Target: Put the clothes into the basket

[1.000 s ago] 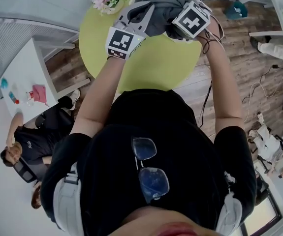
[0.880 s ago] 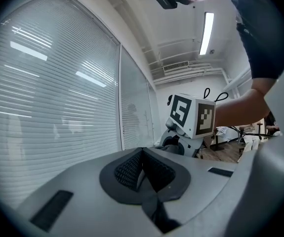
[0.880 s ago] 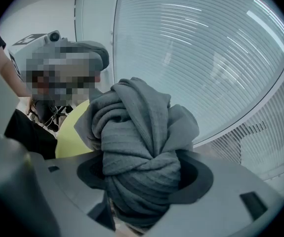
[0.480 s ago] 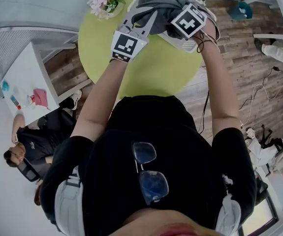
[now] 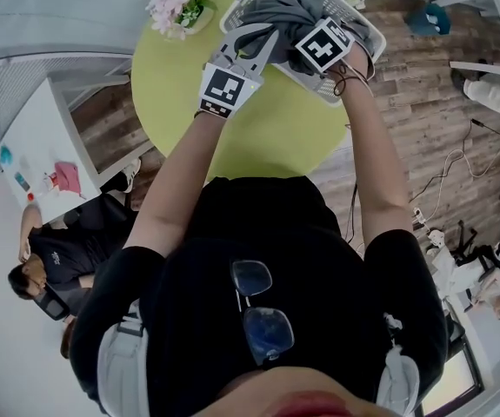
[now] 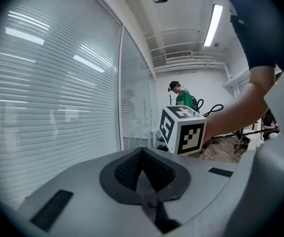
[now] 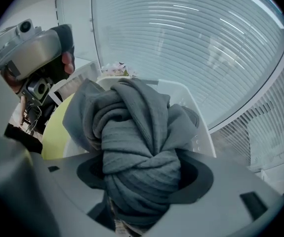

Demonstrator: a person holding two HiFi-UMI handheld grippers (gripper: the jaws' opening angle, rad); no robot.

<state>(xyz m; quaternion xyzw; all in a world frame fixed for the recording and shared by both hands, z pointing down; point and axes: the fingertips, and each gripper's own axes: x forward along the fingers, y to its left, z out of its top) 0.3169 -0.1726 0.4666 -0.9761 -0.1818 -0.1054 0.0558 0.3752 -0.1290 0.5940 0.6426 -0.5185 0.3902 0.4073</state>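
Clothes (image 7: 137, 147), one knotted grey bundle, sit clenched in the right tongs (image 7: 141, 181), whose jaws are buried in the fabric. The left tongs (image 6: 142, 172) are pressed together on nothing, their tips just beside the bundle in the head view. A second ago the clothes hung over bare green tabletop (image 5: 267, 129). Half a second ago only part of the white basket (image 5: 367, 37) showed under them. Now the bundle is over the basket's open mouth, so I judge the carry nearly done, with lowering and letting go still left. Inside the basket there is free room either side of the bundle. Its right corner appears to reach past the tabletop's edge toward the wooden floor, so a hard push might shift it. Farther off, the flowers (image 5: 176, 3) stand well apart.
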